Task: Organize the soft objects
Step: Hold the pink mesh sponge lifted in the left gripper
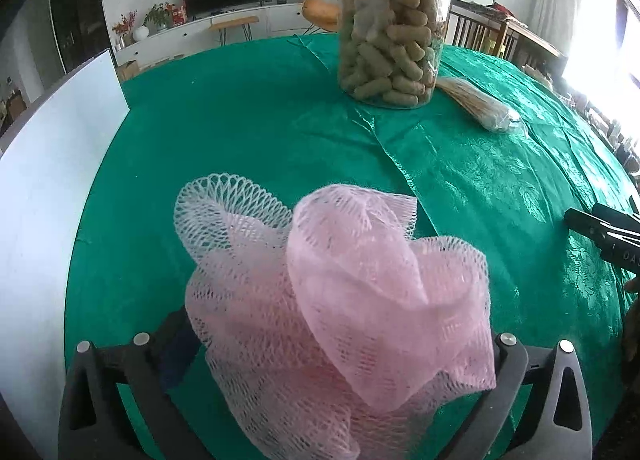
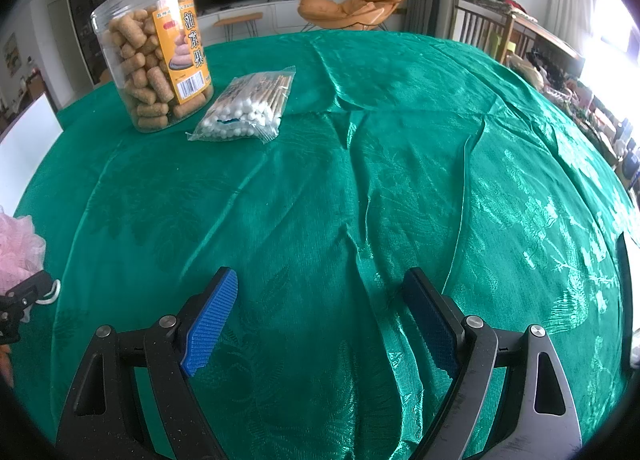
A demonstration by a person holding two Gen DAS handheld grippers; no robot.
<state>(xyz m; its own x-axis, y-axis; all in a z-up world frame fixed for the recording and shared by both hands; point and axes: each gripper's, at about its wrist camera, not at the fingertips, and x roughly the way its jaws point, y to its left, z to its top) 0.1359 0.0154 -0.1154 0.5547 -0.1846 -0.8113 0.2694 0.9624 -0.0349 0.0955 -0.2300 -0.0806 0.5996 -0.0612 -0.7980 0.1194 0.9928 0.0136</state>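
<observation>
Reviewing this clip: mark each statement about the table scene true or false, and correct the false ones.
1. The pink mesh sponge lies between the left gripper's wide-open jaws. True.
2. The right gripper holds the bag of cotton swabs. False: its jaws are open and empty, and the bag lies far from it.
3. The clear snack jar stands upright on the green tablecloth. True.
4. The jar is empty. False: it is full of snack sticks.

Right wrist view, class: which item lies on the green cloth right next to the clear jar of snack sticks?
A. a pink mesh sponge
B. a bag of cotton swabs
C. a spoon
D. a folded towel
B: the bag of cotton swabs lies on the green cloth just beside the jar.
</observation>
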